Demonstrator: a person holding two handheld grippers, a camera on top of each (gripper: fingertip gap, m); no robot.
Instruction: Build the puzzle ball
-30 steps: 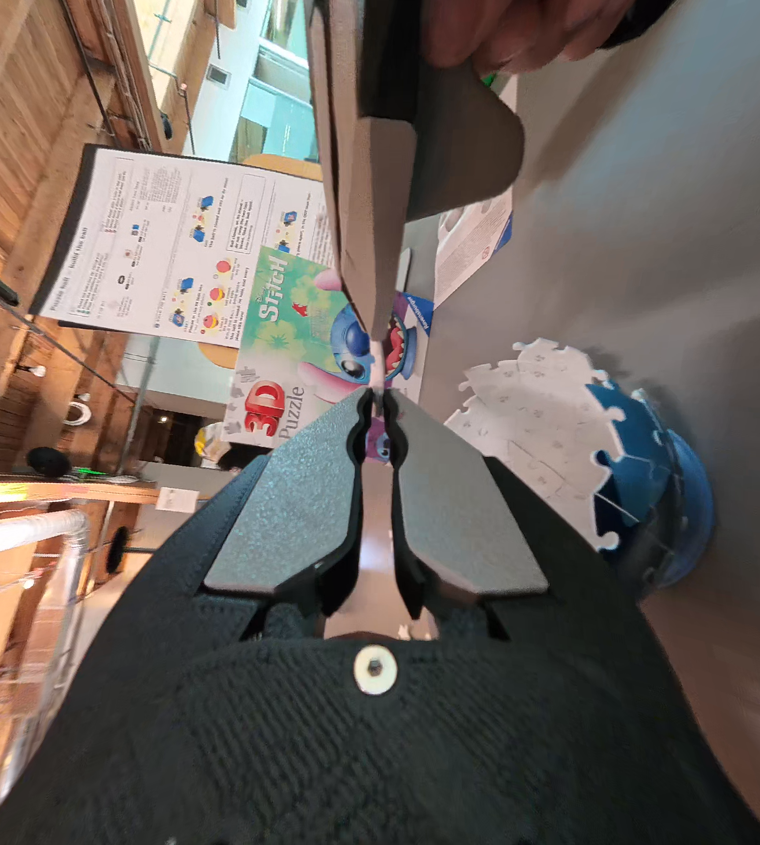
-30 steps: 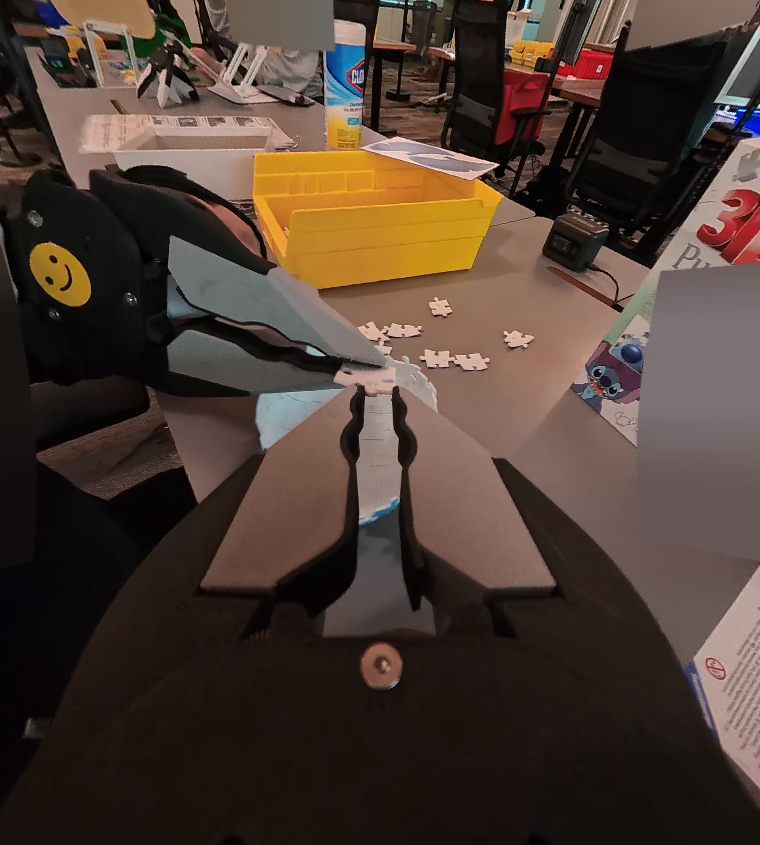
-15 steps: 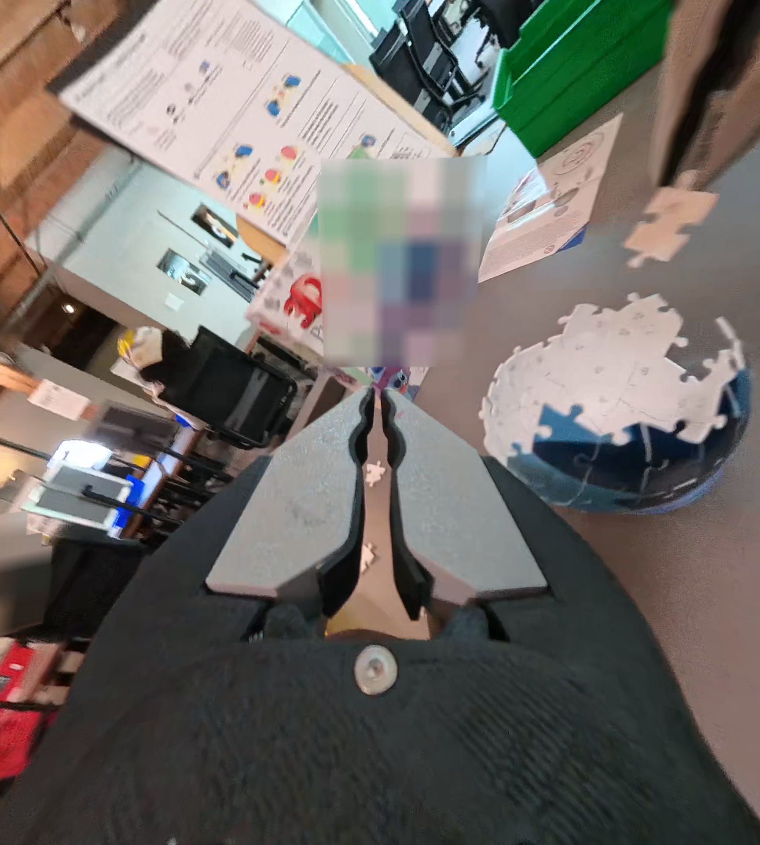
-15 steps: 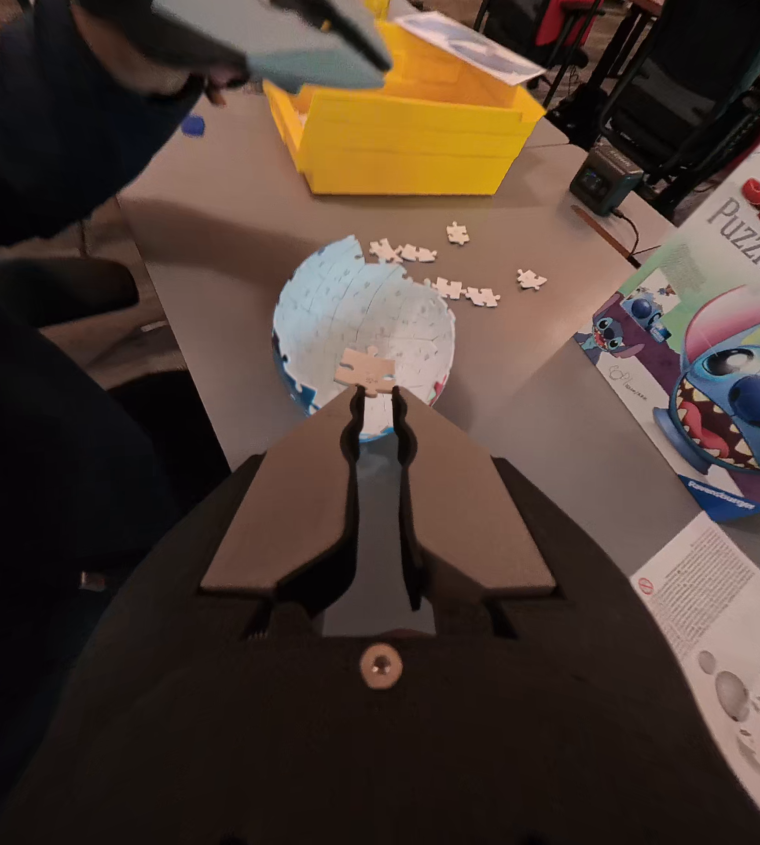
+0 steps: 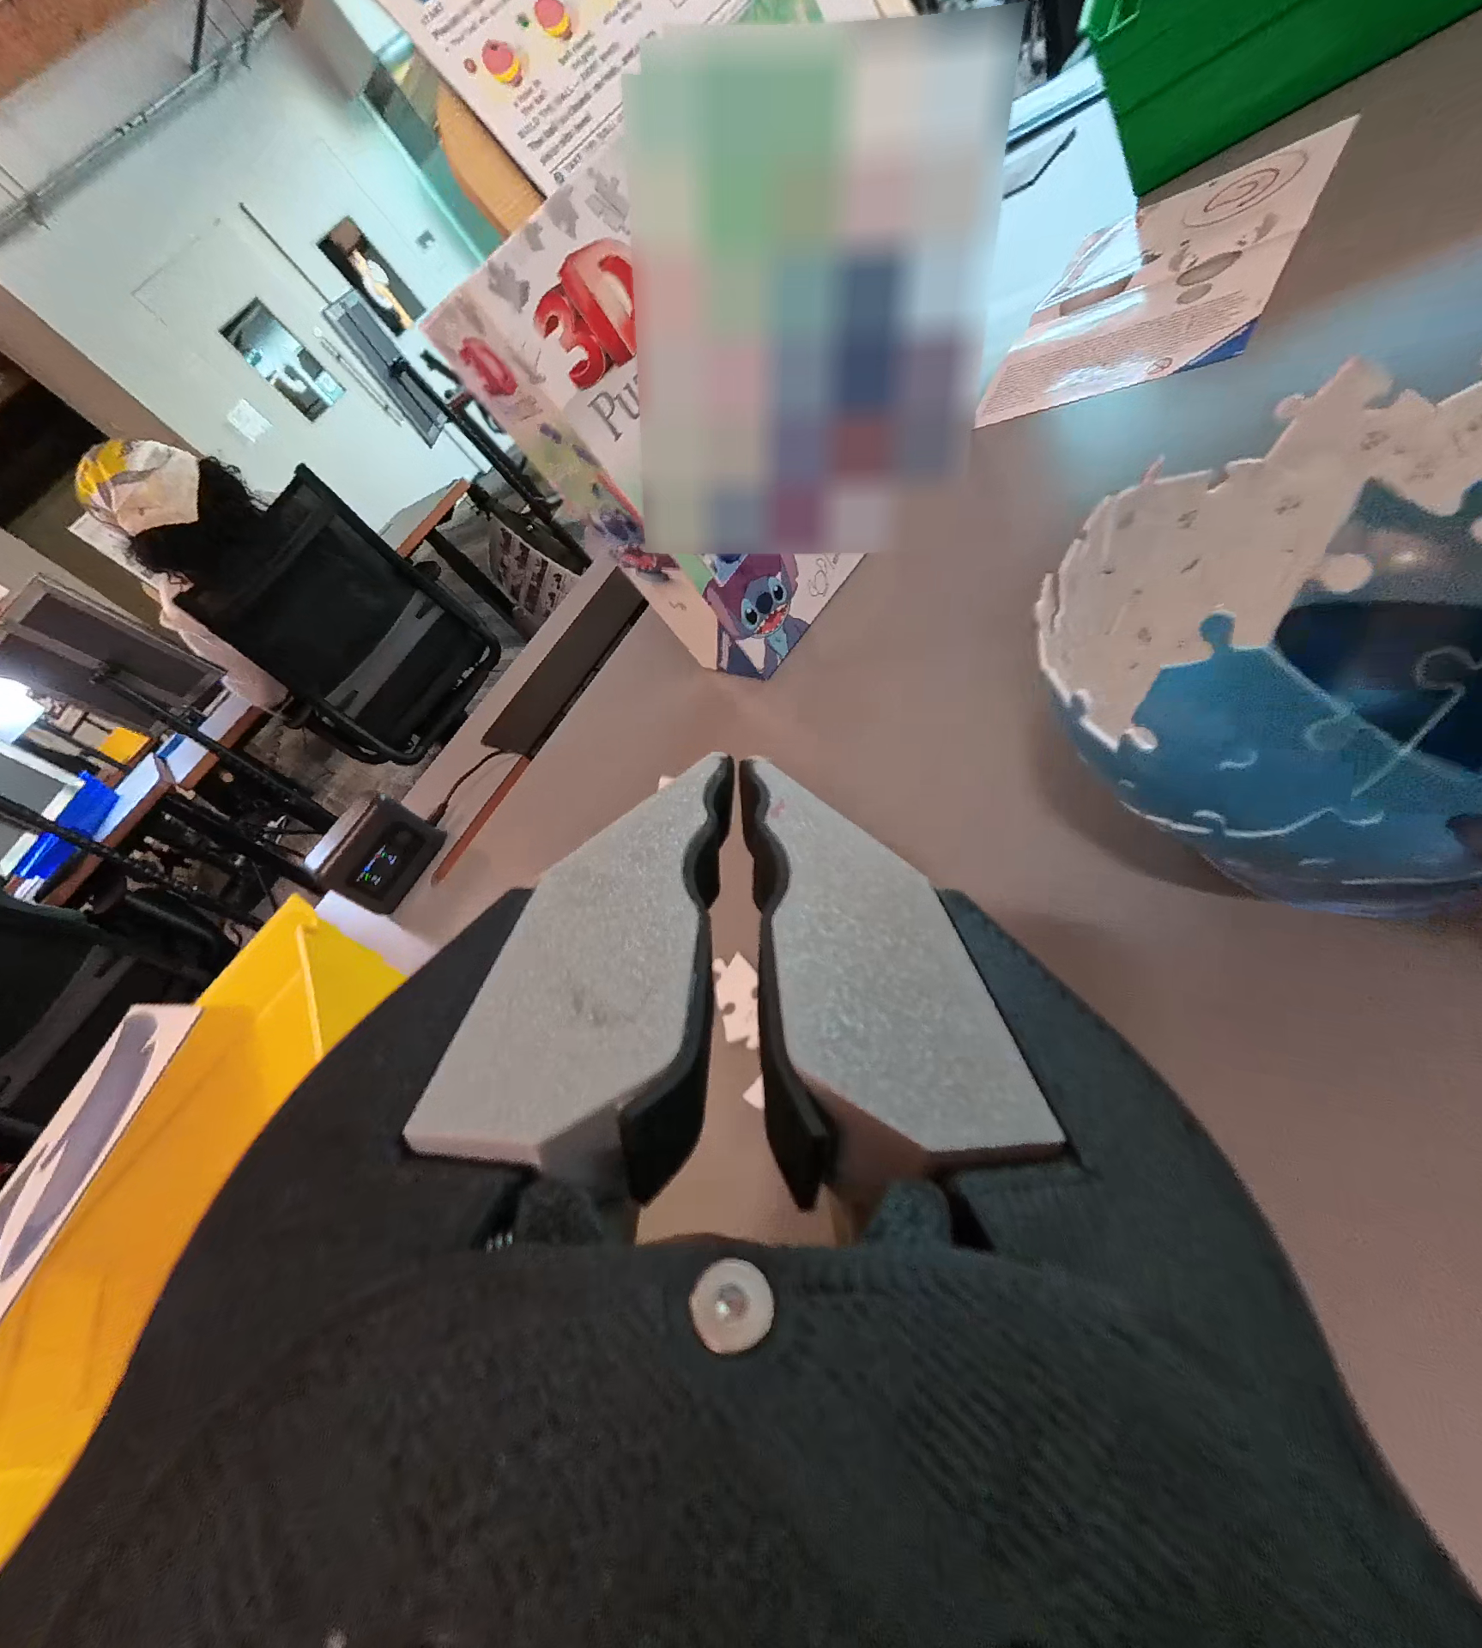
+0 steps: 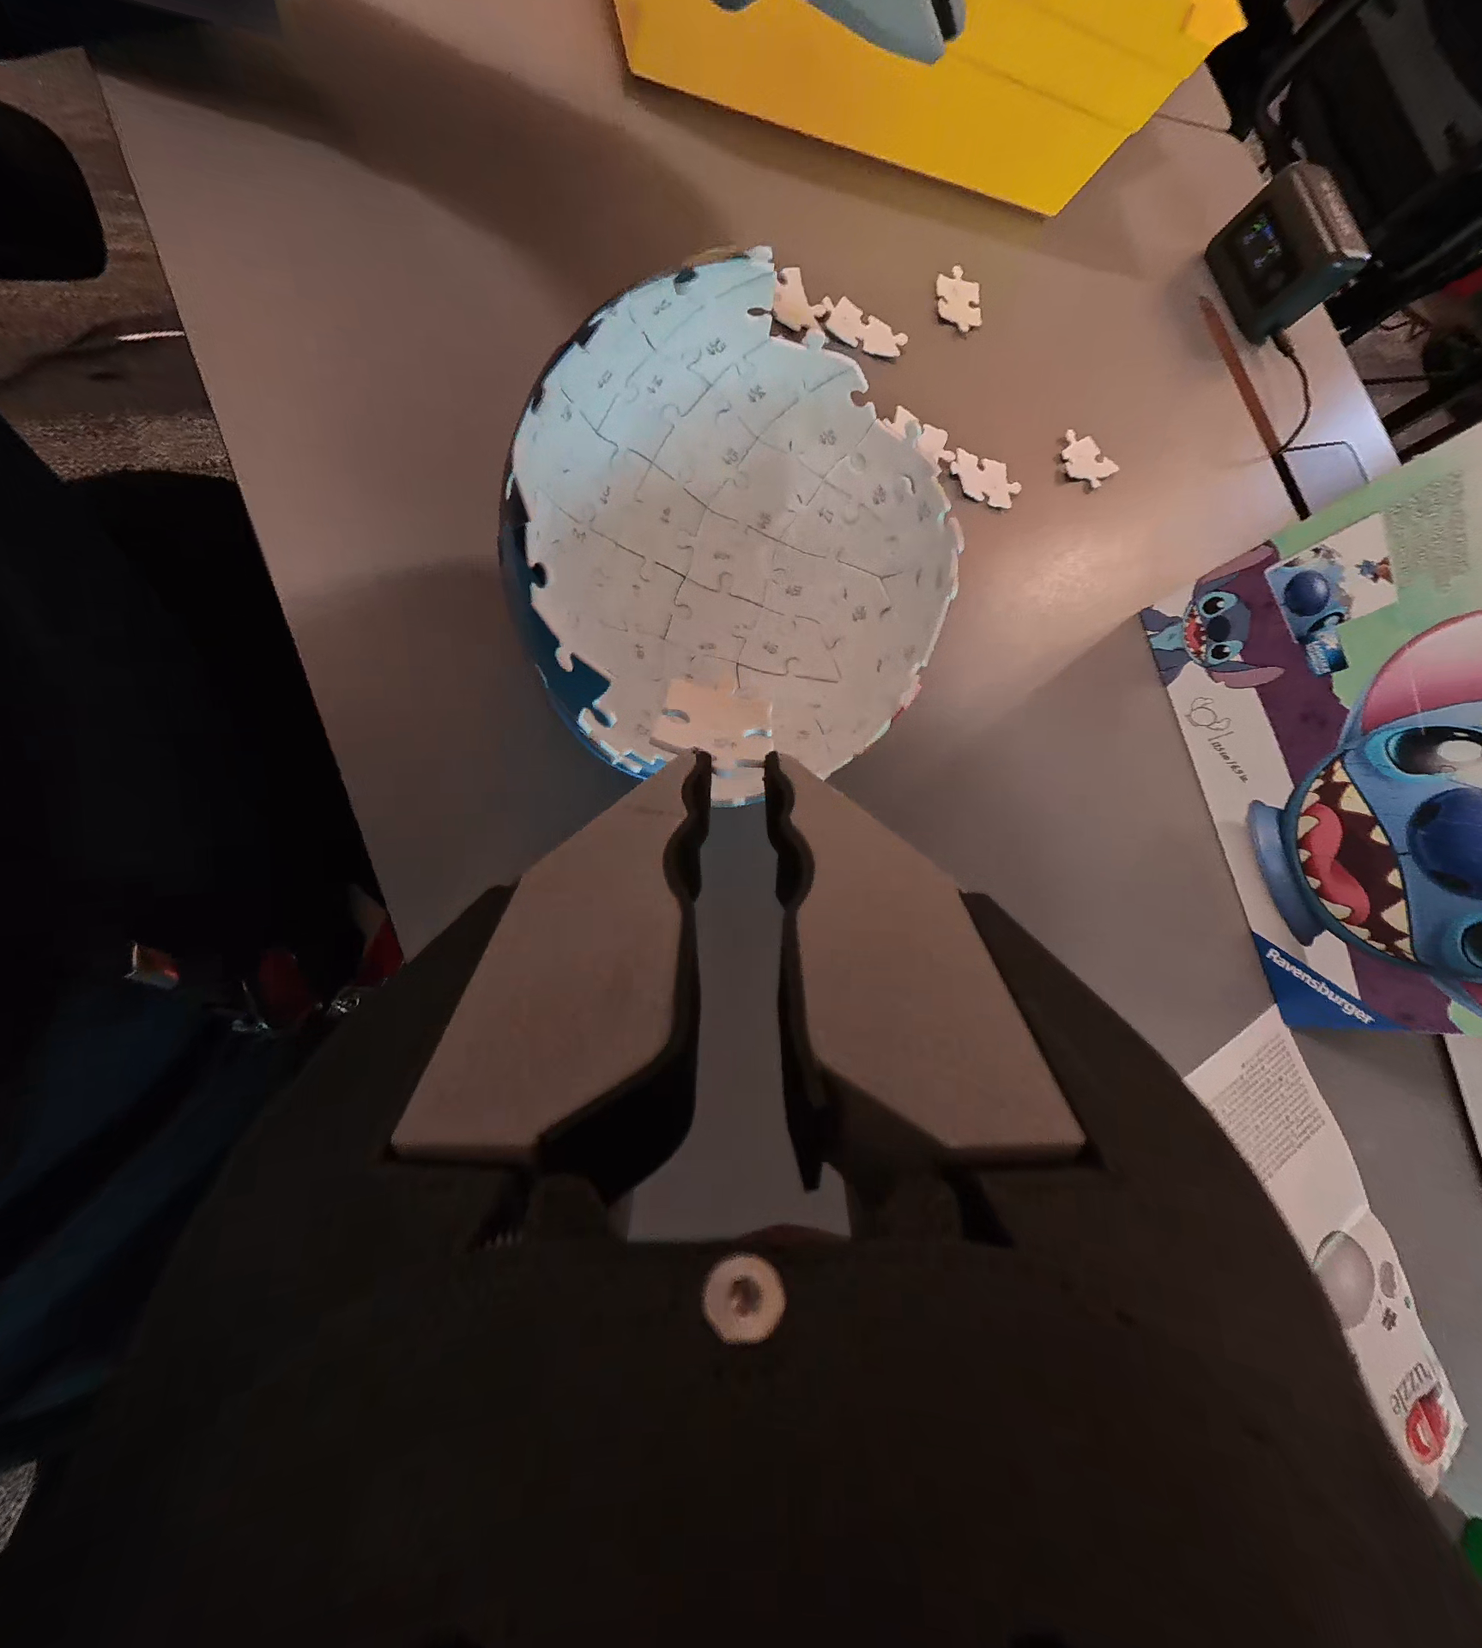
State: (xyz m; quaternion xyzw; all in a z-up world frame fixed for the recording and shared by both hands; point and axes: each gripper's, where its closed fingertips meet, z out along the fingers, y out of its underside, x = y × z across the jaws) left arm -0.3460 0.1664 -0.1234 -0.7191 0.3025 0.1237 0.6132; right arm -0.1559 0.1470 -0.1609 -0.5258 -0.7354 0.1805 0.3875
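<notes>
The half-built puzzle ball [image 6: 719, 535] sits open side up on the grey table [image 6: 345, 357], white inside and blue outside. My right gripper [image 6: 732, 758] is above its near rim, shut on a white puzzle piece [image 6: 715, 713] held at the fingertips over the rim. My left gripper [image 5: 735, 769] is shut and empty, low over the table, with the ball [image 5: 1343, 713] to its right. Loose white pieces [image 5: 732, 999] show through the gap between its fingers. In the right wrist view the left gripper [image 6: 853, 18] shows at the top edge, over the yellow bin.
Several loose pieces [image 6: 978, 473] lie beyond the ball. A yellow bin [image 6: 942, 98] stands behind them, also at left in the left wrist view [image 5: 184, 1159]. The puzzle box [image 6: 1388, 758], a leaflet [image 6: 1343, 1248] and a small black device [image 6: 1281, 241] are to the right. A green bin [image 5: 1254, 71] is far back. Across from one pair of fingers to the other is roughly 20 cm.
My left gripper let go of the piece and swung away toward the loose pieces and yellow bin. My right gripper kept the piece and moved over the ball, tilting downward.
</notes>
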